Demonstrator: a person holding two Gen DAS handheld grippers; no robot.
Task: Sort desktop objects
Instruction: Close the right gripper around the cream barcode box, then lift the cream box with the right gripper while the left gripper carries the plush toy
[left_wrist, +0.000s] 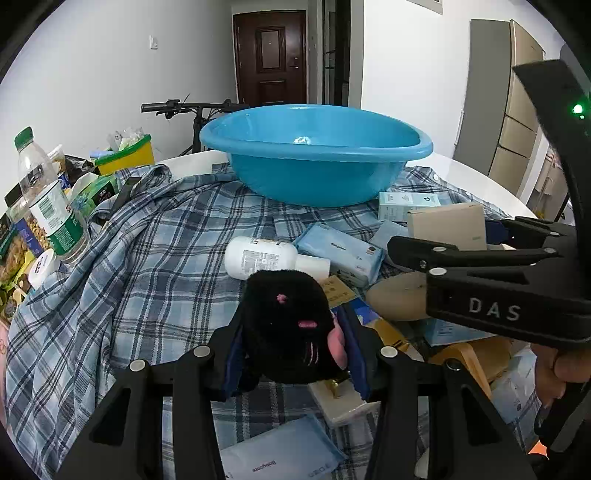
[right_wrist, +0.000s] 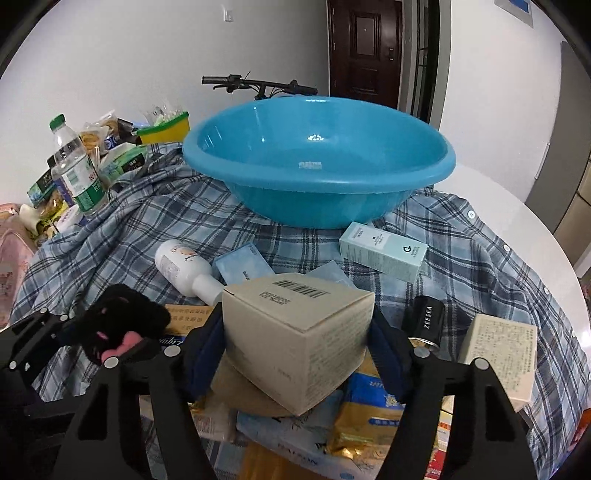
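My left tool (left_wrist: 291, 354) is clamped on a black plush toy (left_wrist: 286, 325), which bulges up out of the pads and sits lifted above the plaid shirt (left_wrist: 147, 258) spread over the worktop (right_wrist: 517, 206). My right tool (right_wrist: 295, 354) holds a beige box (right_wrist: 295, 332) across its sides; the pads press on it, and the box is tilted with one corner hanging low over the heap of packets below. Both things are near the blue basin (right_wrist: 317, 162), which stands on the shirt at the far side and looks empty; I judge it to be where they should go.

The risks, as I see them: the box is gripped on smooth card near one end, so it could swivel or slip out if I swing it fast. The toy is soft and could squeeze free. My two tools are close together, so carrying both to the basin at once may knock them against each other. The white bottle (right_wrist: 184, 267) and the pale green box (right_wrist: 384, 254) lie along the way, and a low pass could push them. A bump on the basin's rim might shift it on the loose cloth.
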